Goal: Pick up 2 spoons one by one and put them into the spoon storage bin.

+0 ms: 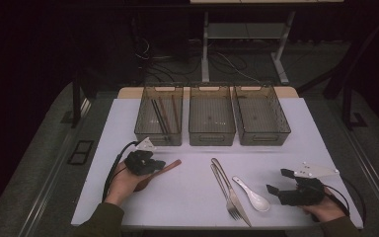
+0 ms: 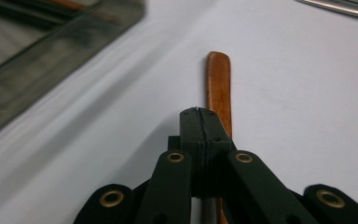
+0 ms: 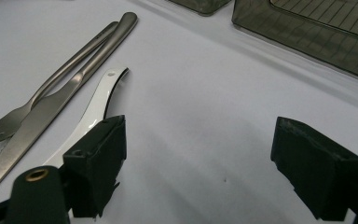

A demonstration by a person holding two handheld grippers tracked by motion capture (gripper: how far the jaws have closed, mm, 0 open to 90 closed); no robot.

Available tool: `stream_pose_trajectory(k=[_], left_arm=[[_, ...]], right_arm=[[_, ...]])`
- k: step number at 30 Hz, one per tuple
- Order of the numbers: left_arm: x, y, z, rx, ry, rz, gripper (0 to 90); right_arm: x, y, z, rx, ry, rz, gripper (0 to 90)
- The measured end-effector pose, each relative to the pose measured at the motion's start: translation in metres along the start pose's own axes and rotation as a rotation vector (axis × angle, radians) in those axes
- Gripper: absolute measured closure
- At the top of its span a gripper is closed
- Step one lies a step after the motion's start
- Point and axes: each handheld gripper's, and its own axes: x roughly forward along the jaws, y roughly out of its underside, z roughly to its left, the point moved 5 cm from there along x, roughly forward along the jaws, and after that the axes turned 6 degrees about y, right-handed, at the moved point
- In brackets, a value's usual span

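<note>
A brown wooden spoon (image 1: pixel 170 167) lies on the white table (image 1: pixel 192 197) at the left, and its handle (image 2: pixel 218 74) runs out from under my left gripper (image 2: pixel 199 112). That left gripper (image 1: pixel 155 165) is shut, jaws pressed together with nothing visible between them, just above the spoon. A metal fork (image 1: pixel 225 192) and knife (image 1: pixel 237 200) lie crossed at the middle front, with a white ceramic spoon (image 1: pixel 251 193) to their right. My right gripper (image 1: pixel 278 181) rests open on the table right of the white spoon (image 3: pixel 100 100), its jaws (image 3: pixel 200 154) wide apart over bare table.
Three dark see-through bins stand in a row at the back. The left bin (image 1: pixel 150 137) holds several chopsticks (image 1: pixel 164 116); the middle bin (image 1: pixel 212 139) and right bin (image 1: pixel 264 138) look empty. Table legs and cables (image 1: pixel 227 59) stand beyond the far edge.
</note>
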Motion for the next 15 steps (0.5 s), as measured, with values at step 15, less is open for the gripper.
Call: stream_pose_trajectory(k=[15], left_arm=[[-0.026,0.009,-0.006,-0.018,0.009,-0.087,73.4]], right_arm=[[0.0,0.0,0.001,0.002,-0.004,-0.003,18.3]])
